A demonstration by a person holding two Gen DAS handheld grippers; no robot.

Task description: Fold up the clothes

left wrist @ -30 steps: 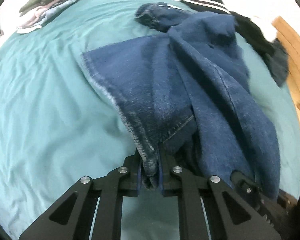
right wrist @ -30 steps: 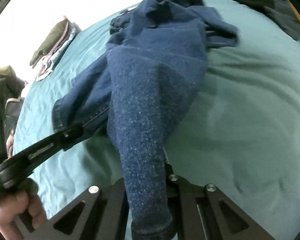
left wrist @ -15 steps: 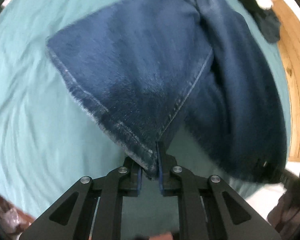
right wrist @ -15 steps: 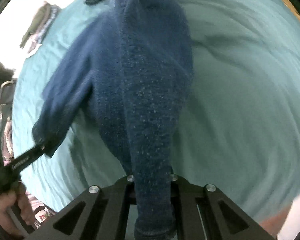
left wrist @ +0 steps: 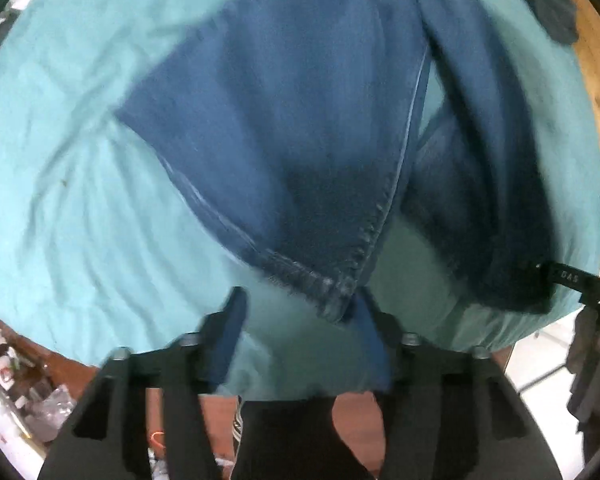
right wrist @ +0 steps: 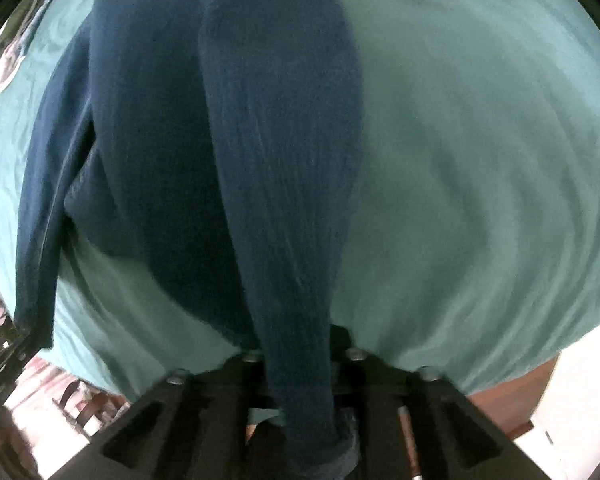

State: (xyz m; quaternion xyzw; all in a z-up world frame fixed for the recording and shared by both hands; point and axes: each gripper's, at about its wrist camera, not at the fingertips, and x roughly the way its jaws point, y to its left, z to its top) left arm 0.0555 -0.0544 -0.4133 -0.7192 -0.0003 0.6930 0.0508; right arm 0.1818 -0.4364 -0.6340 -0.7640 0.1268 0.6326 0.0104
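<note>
A pair of dark blue jeans [left wrist: 300, 128] lies stretched over the teal bed sheet [left wrist: 68, 184]. My left gripper [left wrist: 300, 312] is open, its jaws spread wide; the frayed hem corner of one leg [left wrist: 332, 296] sits between them, touching the right finger. My right gripper [right wrist: 296, 364] is shut on the other jeans leg [right wrist: 284, 160], which runs from its jaws up the view and hangs over the gripper body. The right gripper also shows at the right edge of the left wrist view [left wrist: 568, 278].
A wooden bed frame [left wrist: 596, 80] runs along the right. Dark clothes [left wrist: 556, 16] lie at the far right corner of the bed. The near bed edge is just below both grippers, with floor and clutter [left wrist: 24, 392] beyond it.
Both grippers pulled the jeans toward the near bed edge, stretching them out. My left gripper opened and let go of the hem corner it was holding. The right stayed shut on its leg.
</note>
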